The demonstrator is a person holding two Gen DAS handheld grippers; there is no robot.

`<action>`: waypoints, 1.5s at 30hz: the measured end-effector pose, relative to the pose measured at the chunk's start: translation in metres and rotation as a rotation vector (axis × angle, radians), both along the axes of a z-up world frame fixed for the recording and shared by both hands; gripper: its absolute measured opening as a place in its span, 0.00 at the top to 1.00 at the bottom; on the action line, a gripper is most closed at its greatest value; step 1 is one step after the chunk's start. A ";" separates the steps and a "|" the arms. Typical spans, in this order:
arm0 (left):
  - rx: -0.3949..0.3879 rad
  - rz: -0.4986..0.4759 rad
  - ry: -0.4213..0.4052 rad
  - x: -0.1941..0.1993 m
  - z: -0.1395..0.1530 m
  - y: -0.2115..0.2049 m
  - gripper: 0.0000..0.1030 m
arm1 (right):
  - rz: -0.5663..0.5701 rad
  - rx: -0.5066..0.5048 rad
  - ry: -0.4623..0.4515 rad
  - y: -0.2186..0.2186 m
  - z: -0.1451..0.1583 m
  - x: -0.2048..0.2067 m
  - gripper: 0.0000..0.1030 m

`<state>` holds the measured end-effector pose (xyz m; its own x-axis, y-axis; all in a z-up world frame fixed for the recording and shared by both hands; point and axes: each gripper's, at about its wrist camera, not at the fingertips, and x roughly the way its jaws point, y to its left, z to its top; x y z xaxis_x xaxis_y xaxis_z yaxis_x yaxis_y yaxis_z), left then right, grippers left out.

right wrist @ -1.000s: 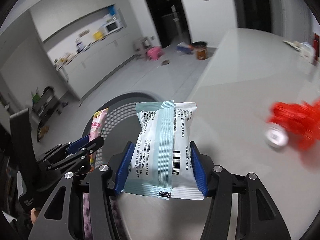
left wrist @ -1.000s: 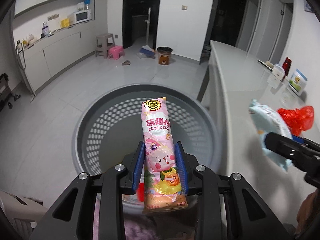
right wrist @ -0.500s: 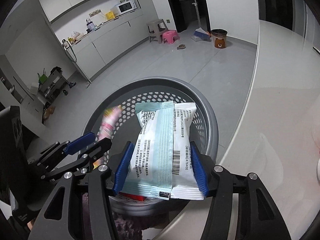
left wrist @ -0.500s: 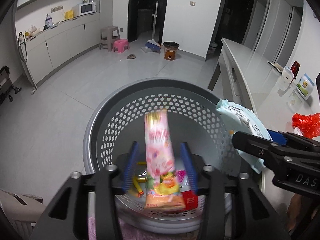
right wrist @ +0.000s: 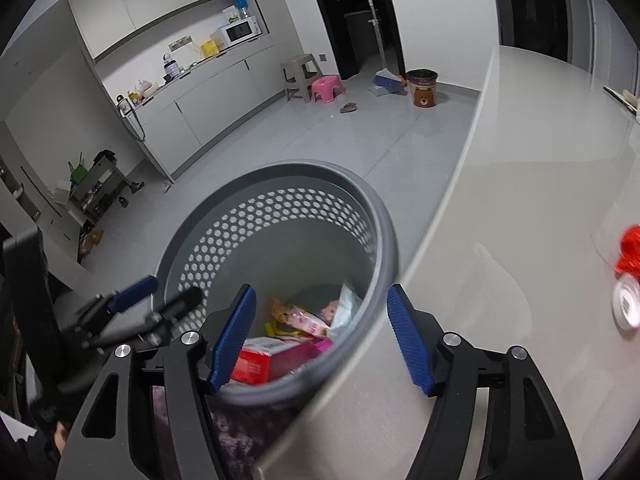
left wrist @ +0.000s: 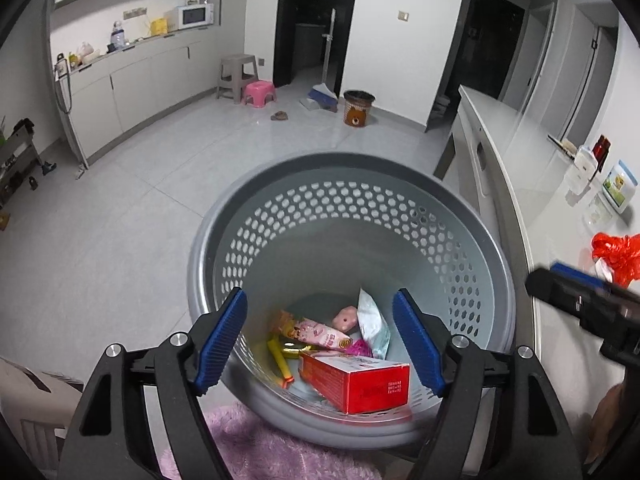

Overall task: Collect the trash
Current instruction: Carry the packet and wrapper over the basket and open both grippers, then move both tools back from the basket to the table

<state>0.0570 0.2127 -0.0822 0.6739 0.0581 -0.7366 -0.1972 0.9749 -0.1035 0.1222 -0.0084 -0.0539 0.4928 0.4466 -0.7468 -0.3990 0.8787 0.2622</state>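
Both jaws spread wide and empty, left gripper [left wrist: 320, 338] and right gripper [right wrist: 322, 334] above grey basket [left wrist: 472, 264], pink snack wrapper [left wrist: 320, 334] and pale blue packet [left wrist: 374, 322] inside

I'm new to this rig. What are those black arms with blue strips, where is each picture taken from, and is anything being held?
Each picture comes from a camera on a hand-held gripper, looking along its two fingers. The left gripper and right gripper are both open and empty, above a grey basket. Inside lie a red box, a pink wrapper and a pale blue packet. On the counter sits a red bag.
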 end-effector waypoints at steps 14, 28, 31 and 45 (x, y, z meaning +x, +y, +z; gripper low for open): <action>0.066 0.017 -0.038 -0.018 0.015 -0.013 0.17 | -0.030 0.026 -0.034 -0.031 -0.003 -0.031 0.32; 0.062 -0.062 -0.068 -0.027 0.041 -0.067 0.15 | -0.197 0.025 -0.090 -0.122 0.019 -0.073 0.32; 0.050 -0.095 -0.086 -0.024 0.047 -0.086 0.14 | -0.290 0.015 -0.102 -0.161 0.019 -0.080 0.32; 0.041 -0.254 -0.111 0.005 0.066 -0.192 0.14 | -0.484 0.002 -0.160 -0.274 0.050 -0.057 0.27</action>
<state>0.0620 0.0212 -0.0166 0.7470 -0.0948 -0.6581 0.0647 0.9955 -0.0699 0.0654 -0.2827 -0.0035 0.7515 0.1397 -0.6447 0.0188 0.9724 0.2326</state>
